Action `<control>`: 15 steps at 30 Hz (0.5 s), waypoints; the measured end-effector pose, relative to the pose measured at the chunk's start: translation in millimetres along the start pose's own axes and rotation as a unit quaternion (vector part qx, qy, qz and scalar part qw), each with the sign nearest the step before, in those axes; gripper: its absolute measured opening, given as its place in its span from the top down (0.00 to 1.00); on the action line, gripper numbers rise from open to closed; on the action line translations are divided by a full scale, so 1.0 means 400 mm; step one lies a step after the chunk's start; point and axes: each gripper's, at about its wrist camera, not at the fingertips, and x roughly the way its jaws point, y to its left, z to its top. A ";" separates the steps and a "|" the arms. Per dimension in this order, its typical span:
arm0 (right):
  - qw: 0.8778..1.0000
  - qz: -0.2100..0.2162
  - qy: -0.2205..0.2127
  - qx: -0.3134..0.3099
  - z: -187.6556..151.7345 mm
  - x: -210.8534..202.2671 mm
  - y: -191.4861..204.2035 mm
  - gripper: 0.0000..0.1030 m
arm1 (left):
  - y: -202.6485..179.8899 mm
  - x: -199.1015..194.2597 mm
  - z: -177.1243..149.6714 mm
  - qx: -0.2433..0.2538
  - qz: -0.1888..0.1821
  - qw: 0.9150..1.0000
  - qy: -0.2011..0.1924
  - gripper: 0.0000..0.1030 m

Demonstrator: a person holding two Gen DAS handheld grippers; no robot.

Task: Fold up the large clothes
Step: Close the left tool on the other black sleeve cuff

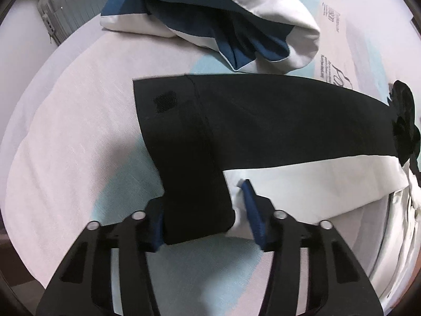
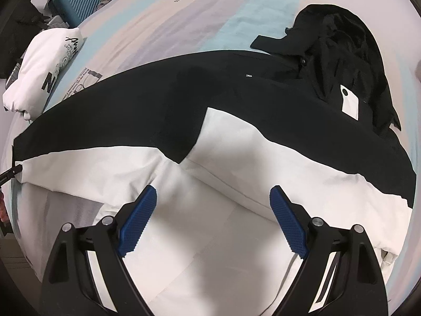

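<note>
Black-and-white jacket [image 2: 236,100] spread flat on the bed [image 1: 65,131], sleeve cuff [image 1: 194,205] between half-closed left fingers [image 1: 254,210], right fingers [image 2: 138,218] spread wide above it; bold "Z" on folded white garment [image 2: 39,71].

Bare bed [image 1: 65,137] lies open to you left of the black sleeve [image 1: 194,184]. Beyond it, a folded blue-and-white garment [image 1: 210,26] blocks the far side; a suitcase [image 1: 68,10] stands off the bed's edge, and a black heap [image 2: 342,39] crowds the jacket's [image 2: 236,105] collar end.
</note>
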 end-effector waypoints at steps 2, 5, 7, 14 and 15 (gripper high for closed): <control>1.000 0.001 -0.001 0.002 -0.001 -0.001 -0.004 0.18 | -0.009 -0.007 -0.003 0.012 0.003 1.000 -0.002 0.67; 1.000 0.000 -0.002 0.004 -0.007 -0.002 -0.008 0.18 | -0.038 -0.019 0.000 0.022 0.006 1.000 -0.009 0.78; 1.000 -0.003 -0.004 0.003 -0.011 -0.003 -0.008 0.18 | -0.052 -0.033 0.006 0.022 0.004 1.000 -0.013 0.81; 1.000 -0.023 -0.015 0.006 -0.029 -0.011 -0.031 0.14 | -0.116 -0.090 0.028 0.028 -0.005 0.999 -0.030 0.81; 0.999 -0.025 -0.019 0.008 -0.031 -0.015 -0.036 0.12 | -0.121 -0.095 0.032 0.026 -0.007 0.999 -0.031 0.81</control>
